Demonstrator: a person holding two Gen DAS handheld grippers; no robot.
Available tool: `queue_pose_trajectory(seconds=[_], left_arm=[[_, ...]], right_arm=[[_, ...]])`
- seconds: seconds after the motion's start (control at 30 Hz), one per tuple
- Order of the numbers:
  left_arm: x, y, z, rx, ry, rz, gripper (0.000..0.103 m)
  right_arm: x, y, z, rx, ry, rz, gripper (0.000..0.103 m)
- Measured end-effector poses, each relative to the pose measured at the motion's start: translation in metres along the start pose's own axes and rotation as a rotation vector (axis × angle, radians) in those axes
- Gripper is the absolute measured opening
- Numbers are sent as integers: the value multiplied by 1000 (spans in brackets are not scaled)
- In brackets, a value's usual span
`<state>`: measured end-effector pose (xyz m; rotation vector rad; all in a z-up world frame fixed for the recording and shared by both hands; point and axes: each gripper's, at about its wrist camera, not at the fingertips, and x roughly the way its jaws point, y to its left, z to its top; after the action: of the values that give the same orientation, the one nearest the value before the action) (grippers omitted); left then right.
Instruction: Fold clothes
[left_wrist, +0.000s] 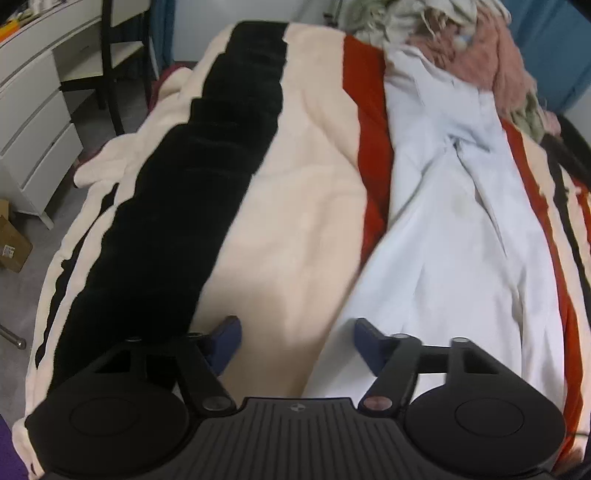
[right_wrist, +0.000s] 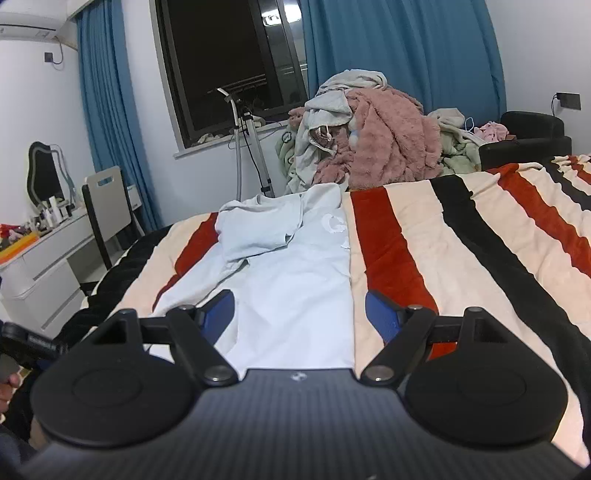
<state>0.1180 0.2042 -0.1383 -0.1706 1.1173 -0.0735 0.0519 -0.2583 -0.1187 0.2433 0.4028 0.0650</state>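
A pale blue-white garment (left_wrist: 454, 236) (right_wrist: 291, 280) lies spread lengthwise on a striped blanket (left_wrist: 306, 206) (right_wrist: 406, 258), one sleeve folded across its upper part. My left gripper (left_wrist: 297, 341) is open, hovering over the cream stripe just left of the garment's near edge, holding nothing. In the right wrist view my right gripper (right_wrist: 300, 314) is also open above the garment's lower part, its right blue pad (right_wrist: 380, 314) beside the garment's right edge. Nothing lies between either pair of fingers.
A heap of pink, grey and green clothes (right_wrist: 373, 140) (left_wrist: 461, 40) sits at the far end of the bed. A white drawer unit (left_wrist: 33, 129) (right_wrist: 48, 273) and a dark-framed chair (right_wrist: 103, 214) stand left of the bed. A cardboard box (left_wrist: 11, 243) lies on the floor.
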Motion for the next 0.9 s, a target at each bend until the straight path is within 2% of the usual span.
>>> queue_pose_trajectory(seconds=[0.07, 0.1, 0.17, 0.2, 0.3, 0.4, 0.47, 0.53, 0.6, 0.67, 0.8, 0.83, 0.9], left_arm=[[0, -6, -2, 47, 28, -32, 50], [1, -12, -6, 92, 54, -49, 46], [-1, -25, -10, 171, 71, -28, 7], [-4, -31, -12, 207, 64, -8, 3], [-26, -54, -23, 327, -18, 31, 1], [-63, -86, -43, 464, -179, 13, 1], [-87, -110, -65, 544, -283, -43, 1], [-98, -132, -80, 550, -307, -133, 1], [-99, -153, -95, 556, -294, -210, 0], [-85, -173, -109, 565, -236, -256, 0], [-39, -196, -131, 613, -109, -221, 0], [-33, -196, -133, 612, -90, -215, 0], [-36, -188, -128, 581, -101, -230, 4]], right_arm=[[1, -3, 2, 19, 9, 3, 79], [2, -4, 3, 25, 11, -4, 79], [-1, -2, 3, -1, -5, -33, 79], [-3, 0, 3, -20, -16, -40, 79], [-7, 3, 4, -49, -40, -36, 79], [-9, -1, 8, -17, -36, -16, 79], [-9, -6, 11, 1, -29, -8, 79], [-9, -13, 18, 6, -37, -10, 79], [-10, -22, 25, 21, -50, -26, 79], [-10, -31, 31, 37, -52, -35, 79], [-6, -45, 29, 82, -8, -43, 79], [-4, -49, 28, 93, 5, -44, 79], [1, -52, 24, 127, 43, -28, 79]])
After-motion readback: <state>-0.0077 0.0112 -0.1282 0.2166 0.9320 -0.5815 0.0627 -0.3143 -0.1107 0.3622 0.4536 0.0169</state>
